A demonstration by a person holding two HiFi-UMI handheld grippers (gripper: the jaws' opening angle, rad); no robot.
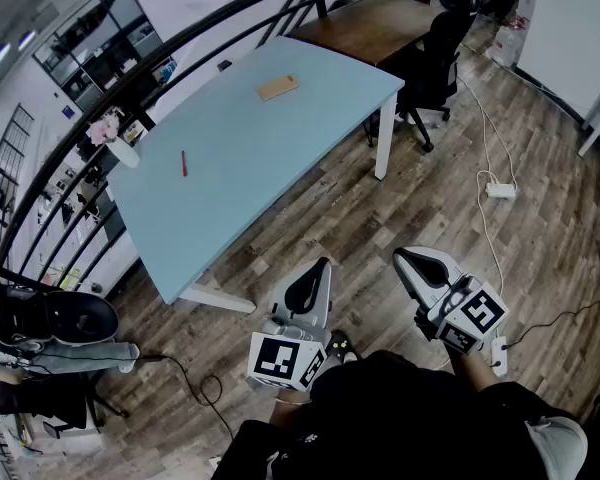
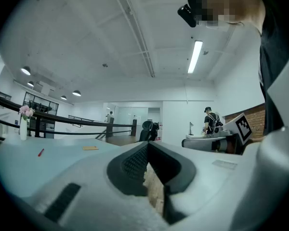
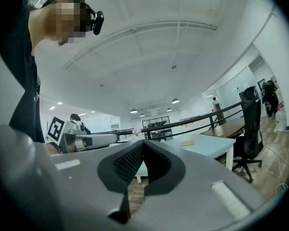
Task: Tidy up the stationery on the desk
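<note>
A red pen [image 1: 183,163] and a flat tan pad [image 1: 278,87] lie well apart on the pale blue desk [image 1: 240,168], with a flower vase [image 1: 115,140] at its far edge. Only the left gripper view also catches the pen [image 2: 40,152]. The right gripper view shows the pad [image 3: 187,143] and a black office chair [image 3: 248,124]. Both the left gripper [image 1: 320,268] and the right gripper [image 1: 408,258] are held level over the wood floor [image 1: 310,218], short of the desk, jaws pressed together and empty.
</note>
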